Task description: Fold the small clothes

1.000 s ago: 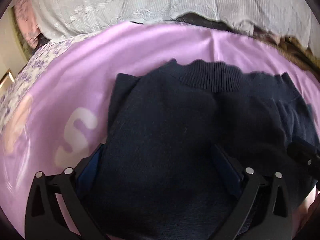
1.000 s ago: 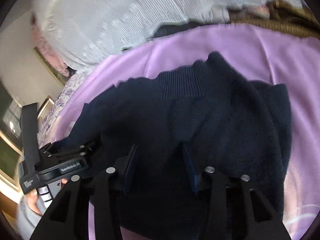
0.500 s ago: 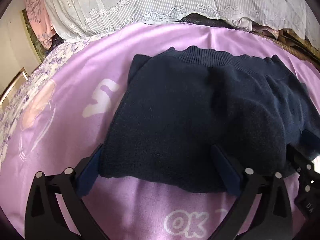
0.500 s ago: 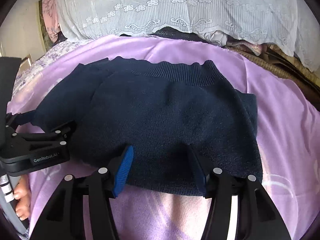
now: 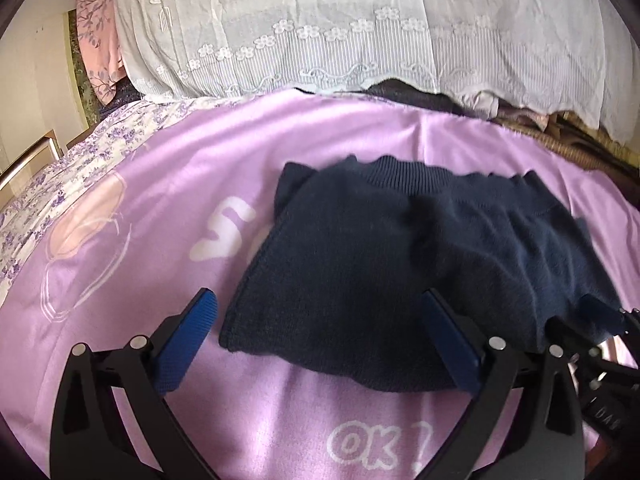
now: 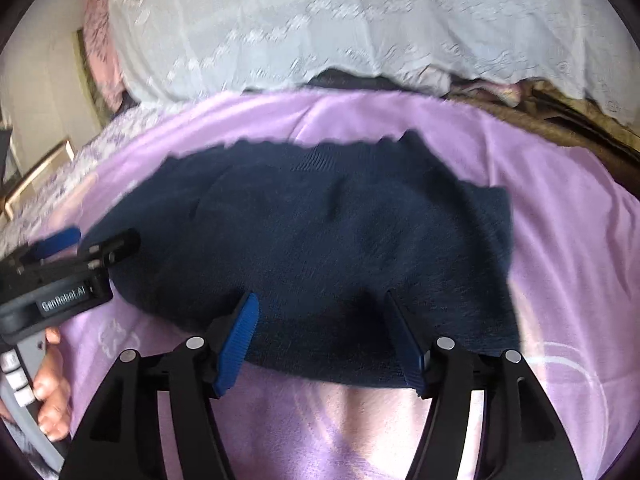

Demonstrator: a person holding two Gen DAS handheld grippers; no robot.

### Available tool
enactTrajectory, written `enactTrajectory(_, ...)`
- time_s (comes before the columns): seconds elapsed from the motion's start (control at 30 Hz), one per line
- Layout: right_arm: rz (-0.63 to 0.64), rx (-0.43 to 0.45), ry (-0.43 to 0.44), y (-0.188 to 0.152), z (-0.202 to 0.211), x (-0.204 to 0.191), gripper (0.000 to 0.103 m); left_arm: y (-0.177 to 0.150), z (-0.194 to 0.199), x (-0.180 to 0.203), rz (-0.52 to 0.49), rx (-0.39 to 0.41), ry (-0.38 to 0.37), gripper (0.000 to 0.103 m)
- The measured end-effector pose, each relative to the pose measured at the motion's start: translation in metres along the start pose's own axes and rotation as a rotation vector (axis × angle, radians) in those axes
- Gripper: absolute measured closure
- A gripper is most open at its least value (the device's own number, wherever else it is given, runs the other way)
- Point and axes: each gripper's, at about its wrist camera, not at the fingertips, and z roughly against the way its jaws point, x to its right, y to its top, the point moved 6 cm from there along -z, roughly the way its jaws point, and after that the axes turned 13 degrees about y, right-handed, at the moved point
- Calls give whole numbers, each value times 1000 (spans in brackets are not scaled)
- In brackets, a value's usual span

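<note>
Navy knit garment [image 5: 404, 276] lies folded mid-frame on the pink blanket [image 5: 168, 184]; our left gripper [image 5: 320, 336] spread, right gripper [image 6: 324, 340] opening, pinching nothing, so we'd check edges align.

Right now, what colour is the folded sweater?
Dark navy blue sweater, with a ribbed collar; clearest in the left wrist view.

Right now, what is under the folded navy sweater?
The navy sweater lies on a lilac blanket with white lettering, partly covered. Whatever else the blanket's print shows beneath the sweater is hidden.
</note>
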Motion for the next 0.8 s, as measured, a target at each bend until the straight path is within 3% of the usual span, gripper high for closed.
enactTrajectory(0.3, -82, 50, 8, 52, -17, 3, 35, 27, -8, 16, -62, 87, 57, 4)
enactTrajectory(0.4, -80, -10, -26, 40, -41, 7, 27, 25, -28, 20, -71, 37, 62, 4)
enactTrajectory(0.47, -54, -75, -52, 24, -60, 10, 16, 18, -49, 25, -92, -43, 65, 4)
enactTrajectory(0.5, -36, -70, -59, 24, -60, 8, 16, 13, -61, 29, -102, -99, 50, 4)
enactTrajectory(0.57, -26, -68, -71, 26, -59, 6, 13, 15, -62, 25, -66, -108, 24, 4)
enactTrajectory(0.8, -40, -42, -46, 22, -52, 6, 11, 11, -58, 24, -63, -84, 38, 4)
